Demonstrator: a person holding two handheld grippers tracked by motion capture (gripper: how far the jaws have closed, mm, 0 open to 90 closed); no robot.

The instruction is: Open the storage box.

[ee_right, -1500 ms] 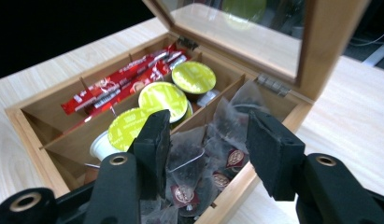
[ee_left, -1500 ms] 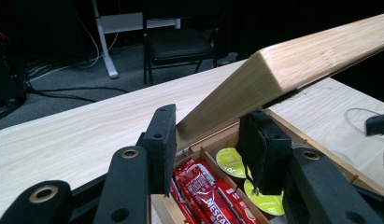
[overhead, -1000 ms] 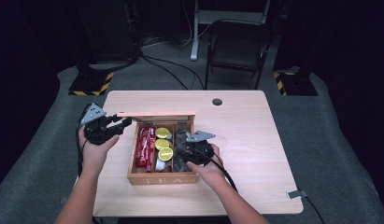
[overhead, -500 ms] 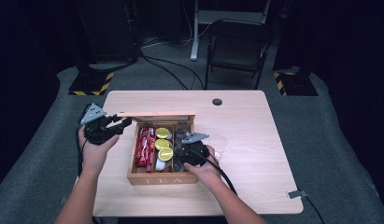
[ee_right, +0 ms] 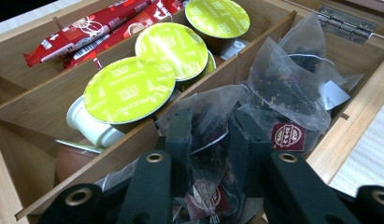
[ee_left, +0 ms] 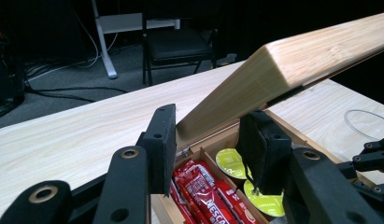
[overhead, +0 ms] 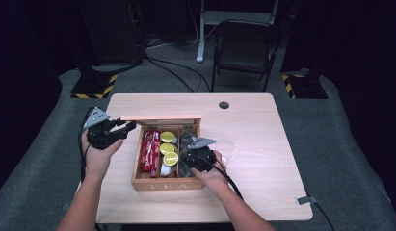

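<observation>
Box point(overhead: 138, 182) of wood near the front middle of the table point(overhead: 263, 187), marked TEA on its front wall, lid point(overhead: 159, 118) raised at the 12 o'clock side and tilted back.

Left hand point(overhead: 97, 156) at 9 o'clock of the box, forearm entering from the bottom edge, wrist roughly level. Left gripper point(overhead: 122, 129) aimed toward 3 o'clock, jaws clamped on the near corner of the lid point(ee_left: 283, 60), pads pressing both faces of the board in the left gripper view, lid held up at a slant.

Right hand point(overhead: 212, 173) at 4 o'clock of the box, forearm rising from the bottom edge toward 11 o'clock, gripper body tipped down into the box. Right gripper point(ee_right: 209, 140) low in the right-hand compartment, jaws just been closing, a clear tea bag point(ee_right: 206, 135) with dark leaves between them; pads against the pouch film on both sides, film bunched between them.

More tea bags point(ee_right: 292, 88) in the same compartment toward 1 o'clock, just beside the gripped one. Green-lidded pods point(ee_right: 129, 88) in the middle compartment, red sachets point(ee_right: 87, 32) in the left one. Clear round lid point(overhead: 224, 147) flat on the table at 3 o'clock of the box, just beside the right hand.
</observation>
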